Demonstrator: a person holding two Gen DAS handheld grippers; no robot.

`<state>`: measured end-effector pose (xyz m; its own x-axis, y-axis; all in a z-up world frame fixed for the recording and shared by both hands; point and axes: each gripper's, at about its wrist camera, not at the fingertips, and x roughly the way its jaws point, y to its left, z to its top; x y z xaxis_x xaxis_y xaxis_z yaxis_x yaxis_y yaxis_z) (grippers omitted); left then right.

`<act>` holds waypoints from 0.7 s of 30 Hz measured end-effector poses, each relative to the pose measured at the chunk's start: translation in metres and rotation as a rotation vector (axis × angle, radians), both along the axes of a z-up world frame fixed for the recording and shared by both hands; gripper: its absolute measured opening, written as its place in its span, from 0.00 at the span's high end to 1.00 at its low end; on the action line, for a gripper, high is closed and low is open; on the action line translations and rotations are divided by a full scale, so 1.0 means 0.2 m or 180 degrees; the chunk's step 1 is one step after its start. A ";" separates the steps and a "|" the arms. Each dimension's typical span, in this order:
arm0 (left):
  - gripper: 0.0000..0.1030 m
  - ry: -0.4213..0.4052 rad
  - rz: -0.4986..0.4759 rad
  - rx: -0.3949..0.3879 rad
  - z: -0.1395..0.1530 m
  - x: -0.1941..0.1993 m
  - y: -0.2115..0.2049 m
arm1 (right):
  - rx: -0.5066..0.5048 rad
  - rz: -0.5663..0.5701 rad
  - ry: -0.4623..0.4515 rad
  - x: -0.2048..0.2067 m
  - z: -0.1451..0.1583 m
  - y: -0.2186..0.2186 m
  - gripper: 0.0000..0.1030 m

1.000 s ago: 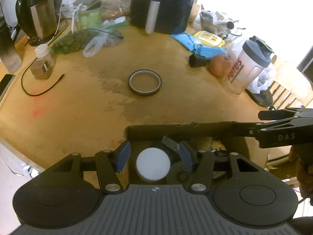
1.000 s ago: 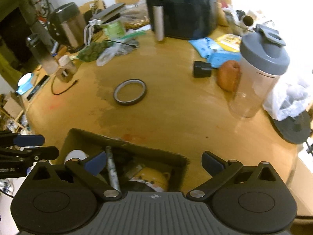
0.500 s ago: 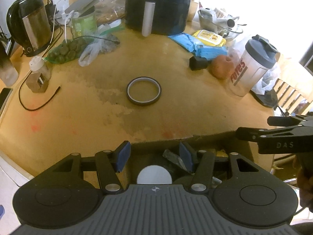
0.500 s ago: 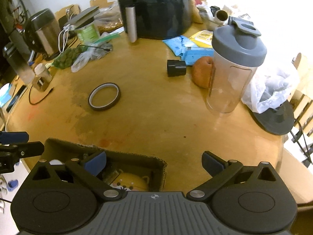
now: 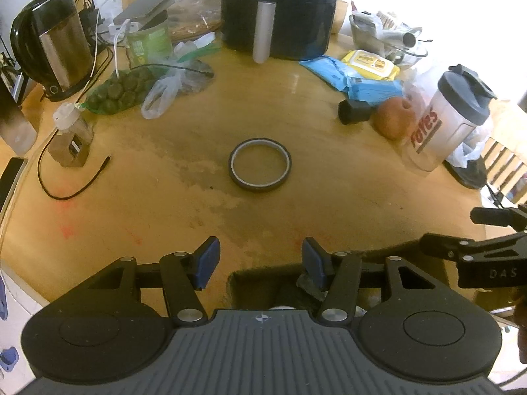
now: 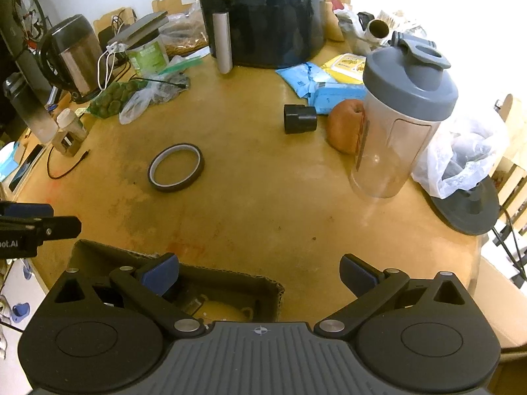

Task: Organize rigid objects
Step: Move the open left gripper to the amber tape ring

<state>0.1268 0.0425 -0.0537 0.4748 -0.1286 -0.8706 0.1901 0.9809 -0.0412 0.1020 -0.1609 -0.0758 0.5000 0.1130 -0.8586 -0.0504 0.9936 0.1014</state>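
Two handheld grippers poised over the near edge of a round wooden table (image 5: 296,125), both tilted downward. Left gripper (image 5: 261,260): blue pads apart, nothing between them, only bare tabletop and the corner of a cardboard box (image 5: 257,283) beneath. Right gripper (image 6: 259,271): jaws spread wider, also empty, left pad over the box (image 6: 230,283), right pad over bare wood. Inside the box, dim shapes only: a pale round lid and a dark wedge in the left view, something tan and rounded in the right view; hard to tell more. Ahead on open wood, lying flat and alone: a dark roll of tape (image 5: 260,168), also seen left of centre from the right wrist (image 6: 176,167). Nothing standing between the tape and either gripper. Farther right, a short black cylinder (image 6: 300,119) on its side, just beside an apple (image 6: 346,125), the apple touching or nearly touching a clear shaker bottle (image 6: 402,121) with a grey lid. Behind those, blue packets (image 5: 362,80) and a yellow wipes pack (image 5: 370,62). At the back, a black air fryer (image 5: 280,10). To the left, a kettle (image 5: 52,39), a green tub (image 5: 150,41), a bag of green fruit (image 5: 118,93), a small spice jar (image 5: 69,138) and a black cable (image 5: 72,184) curling near it. At the right rim, a white plastic bag (image 6: 467,158) resting on a dark disc (image 6: 467,207).
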 end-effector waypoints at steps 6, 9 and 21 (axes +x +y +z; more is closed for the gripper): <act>0.47 -0.0059 -0.0038 0.0014 -0.01 0.06 0.01 | 0.0078 -0.0069 0.0113 0.03 -0.01 -0.02 0.00; 0.47 -0.0070 -0.0070 0.0024 -0.02 0.09 0.01 | 0.0161 -0.0043 0.0171 0.03 -0.02 -0.03 0.00; 0.47 -0.0075 -0.0135 -0.0012 -0.10 0.24 0.02 | 0.0279 -0.0066 0.0194 0.02 0.00 -0.04 0.00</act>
